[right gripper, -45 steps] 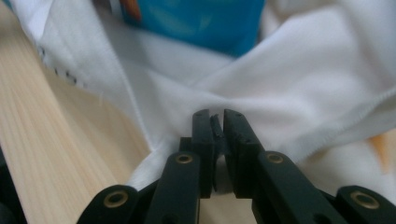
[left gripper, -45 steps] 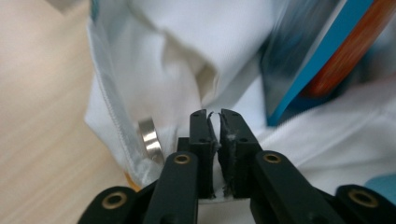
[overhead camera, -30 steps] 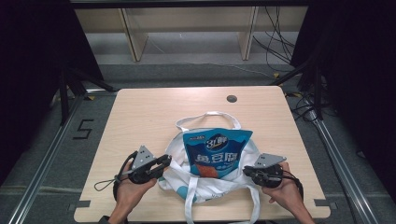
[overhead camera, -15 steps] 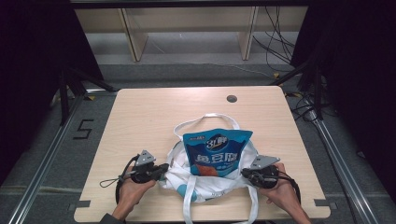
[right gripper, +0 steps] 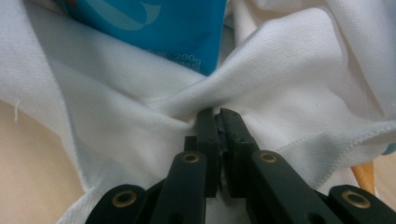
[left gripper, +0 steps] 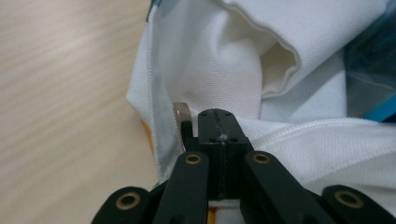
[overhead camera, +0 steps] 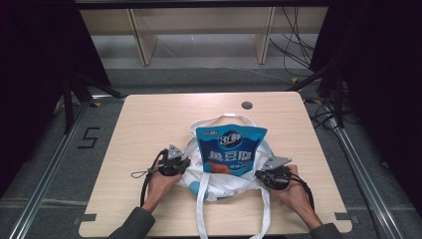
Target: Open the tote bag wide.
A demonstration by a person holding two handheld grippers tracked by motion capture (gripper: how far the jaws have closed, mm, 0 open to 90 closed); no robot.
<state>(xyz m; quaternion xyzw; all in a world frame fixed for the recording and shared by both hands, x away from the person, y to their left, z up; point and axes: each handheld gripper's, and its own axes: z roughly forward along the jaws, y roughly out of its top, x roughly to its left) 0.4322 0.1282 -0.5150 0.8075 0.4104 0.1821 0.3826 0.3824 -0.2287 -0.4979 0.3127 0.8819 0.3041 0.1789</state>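
A white woven-cloth tote bag (overhead camera: 219, 181) lies crumpled at the 6 o'clock edge of the pale wood-grain table (overhead camera: 149, 119), a glossy blue snack pouch (overhead camera: 230, 149) on it. The left hand-held gripper (overhead camera: 185, 163) and right hand-held gripper (overhead camera: 263, 175) each pinch its fabric, the right jaws having just closed.

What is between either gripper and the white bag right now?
Nothing visible. The left gripper and the right gripper are both pinched shut on the white bag fabric, on either side of the blue pouch.
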